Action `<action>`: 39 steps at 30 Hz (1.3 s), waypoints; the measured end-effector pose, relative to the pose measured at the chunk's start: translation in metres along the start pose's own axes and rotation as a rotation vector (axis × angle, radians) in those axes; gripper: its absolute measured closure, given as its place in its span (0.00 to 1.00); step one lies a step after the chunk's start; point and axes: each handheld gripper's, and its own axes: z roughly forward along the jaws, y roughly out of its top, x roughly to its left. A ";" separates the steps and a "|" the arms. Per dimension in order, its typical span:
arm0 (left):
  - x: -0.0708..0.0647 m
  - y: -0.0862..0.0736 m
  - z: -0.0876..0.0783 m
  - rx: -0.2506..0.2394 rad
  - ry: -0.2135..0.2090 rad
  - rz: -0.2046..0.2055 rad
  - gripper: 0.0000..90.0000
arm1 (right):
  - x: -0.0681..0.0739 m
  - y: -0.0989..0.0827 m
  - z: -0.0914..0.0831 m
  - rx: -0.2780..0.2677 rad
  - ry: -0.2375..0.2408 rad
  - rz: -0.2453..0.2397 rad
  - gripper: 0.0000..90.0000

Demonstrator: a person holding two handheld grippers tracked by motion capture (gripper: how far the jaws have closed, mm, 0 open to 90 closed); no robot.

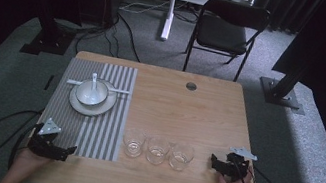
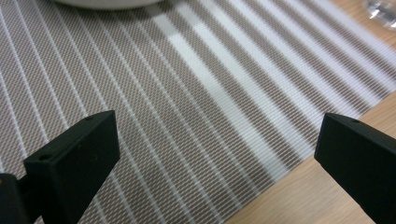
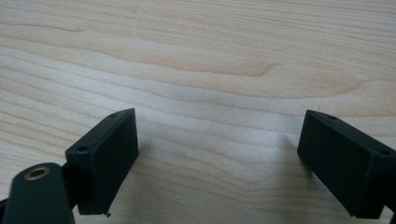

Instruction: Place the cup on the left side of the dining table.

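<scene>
Placemat (image 1: 94, 125): a rectangular woven mat with grey and white stripes running lengthwise. It lies flat on the left portion of the bench (image 1: 183, 110), its long side running from the far edge toward the near edge. In the left gripper view the weave and a broad pale stripe (image 2: 219, 88) are visible, and the mat's edge meets bare wood at 5 o'clock.

Glasses: three clear, empty tumblers (image 1: 133, 142) (image 1: 157, 150) (image 1: 181, 156), upright, in a close row just off the mat's near corner, at 3 o'clock from it.
</scene>
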 end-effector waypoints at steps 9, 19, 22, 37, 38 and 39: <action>-0.016 0.018 0.003 0.001 -0.026 0.065 0.01 | 0.000 0.000 0.000 0.000 0.000 0.000 0.13; -0.034 0.037 0.010 -0.017 -0.082 0.120 0.03 | 0.000 0.000 0.000 0.000 0.000 0.001 0.13; -0.038 0.042 0.012 -0.022 -0.084 0.132 0.03 | 0.000 0.000 0.000 0.000 0.000 0.000 0.13; -0.060 0.073 0.014 -0.061 -0.149 0.202 0.03 | 0.000 0.000 0.000 0.000 0.000 0.000 0.13; -0.061 0.074 0.015 -0.063 -0.150 0.206 0.03 | 0.000 0.000 0.000 0.000 0.000 0.001 0.13; -0.064 0.077 0.015 -0.063 -0.150 0.213 0.03 | 0.000 0.000 0.000 0.000 0.000 0.001 0.13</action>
